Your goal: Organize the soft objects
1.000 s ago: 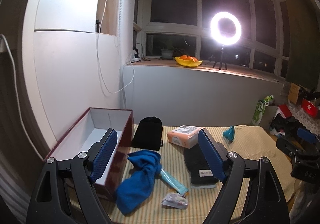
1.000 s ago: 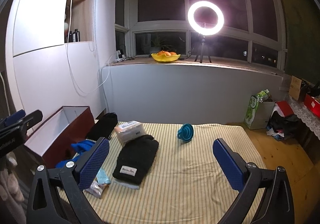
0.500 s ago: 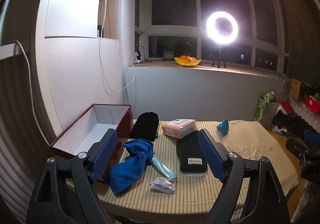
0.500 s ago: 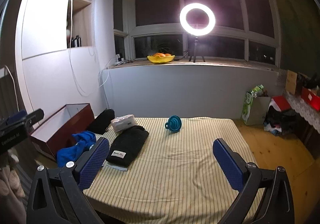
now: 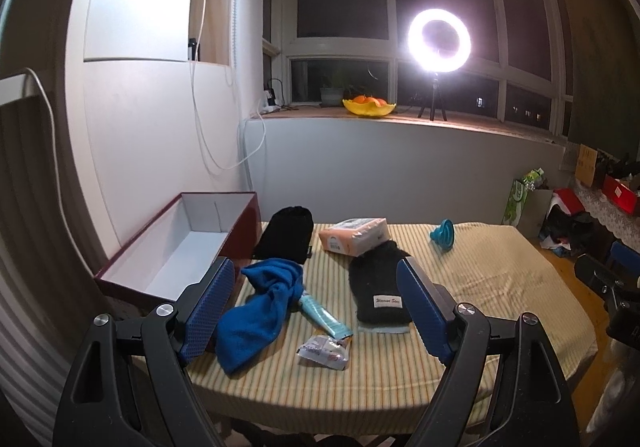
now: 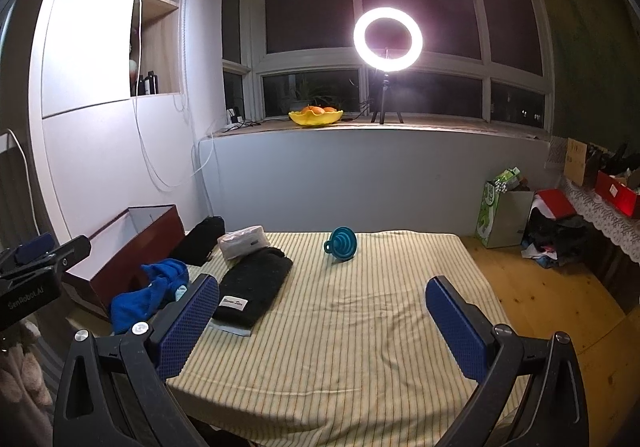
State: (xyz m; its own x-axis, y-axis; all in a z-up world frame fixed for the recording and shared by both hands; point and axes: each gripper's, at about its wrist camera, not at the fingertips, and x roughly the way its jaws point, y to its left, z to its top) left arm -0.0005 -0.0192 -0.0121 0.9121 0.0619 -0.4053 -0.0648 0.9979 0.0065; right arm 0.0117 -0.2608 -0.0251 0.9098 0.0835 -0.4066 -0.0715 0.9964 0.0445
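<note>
A crumpled blue cloth lies at the left of the striped table. A black knit hat with a white label lies in the middle. A black pouch lies at the back left beside an open dark-red box. My left gripper is open and empty above the near edge. My right gripper is open and empty above the table's near right part.
A pink tissue pack, a teal tube, a small wrapper and a teal funnel lie on the table. A ring light and yellow fruit bowl stand on the windowsill. Clutter sits at the right.
Both grippers have pulled back and risen from the table, so more of it shows. Both stay open and empty. Nothing on the table has moved.
</note>
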